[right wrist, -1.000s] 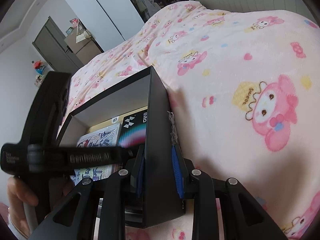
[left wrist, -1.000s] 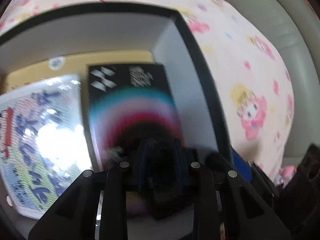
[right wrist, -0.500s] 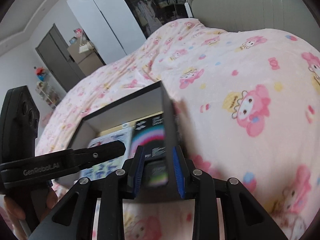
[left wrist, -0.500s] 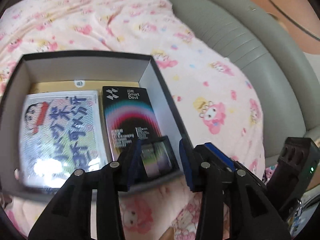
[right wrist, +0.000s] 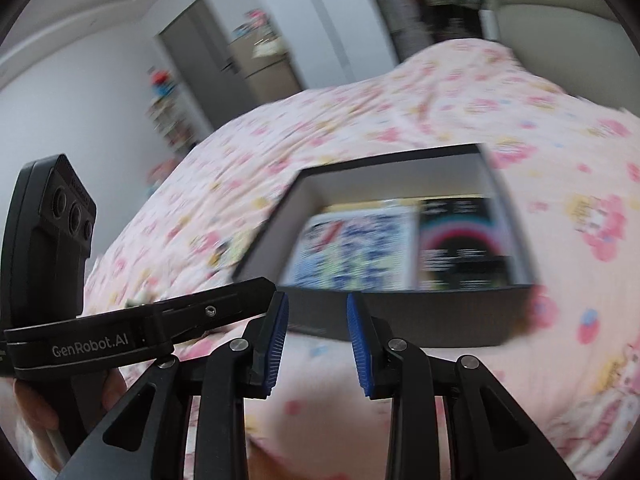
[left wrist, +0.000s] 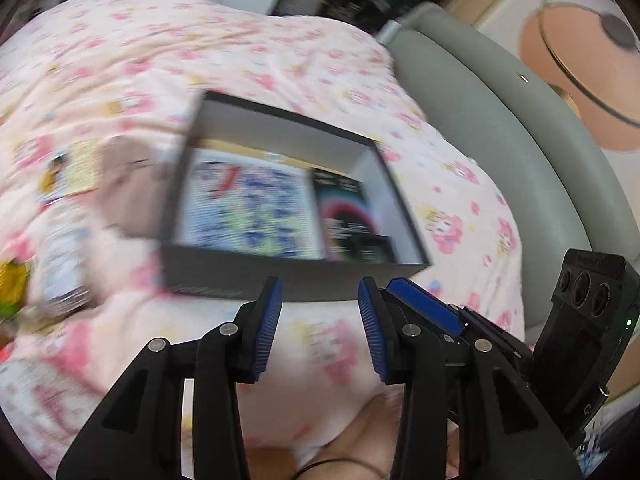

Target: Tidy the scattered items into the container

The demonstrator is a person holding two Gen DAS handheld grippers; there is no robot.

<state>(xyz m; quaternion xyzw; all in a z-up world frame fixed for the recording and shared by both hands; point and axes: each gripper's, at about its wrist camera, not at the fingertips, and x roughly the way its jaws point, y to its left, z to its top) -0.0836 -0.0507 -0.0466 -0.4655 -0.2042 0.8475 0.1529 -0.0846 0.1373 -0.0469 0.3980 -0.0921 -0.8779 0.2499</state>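
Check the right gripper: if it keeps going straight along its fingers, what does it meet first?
Probably the near wall of the black box, which sits just past the right gripper, whose open fingers hold nothing. Depth is unclear in the blurred fisheye; if the line runs lower, the pink blanket in front of the box comes first.

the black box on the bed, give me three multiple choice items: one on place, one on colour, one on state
1. Where does the black box stand?
A. on the pink blanket
B. on a wooden floor
C. on a shelf

2. What colour are the pads of the right hand-held gripper?
A. red
B. blue
C. white

3. What is between the jaws of the left hand-held gripper?
A. a card pack
B. the box wall
C. nothing

Answers: A, blanket surrounds the box; B, blue ribbed pads show; C, only blanket shows through the gap.
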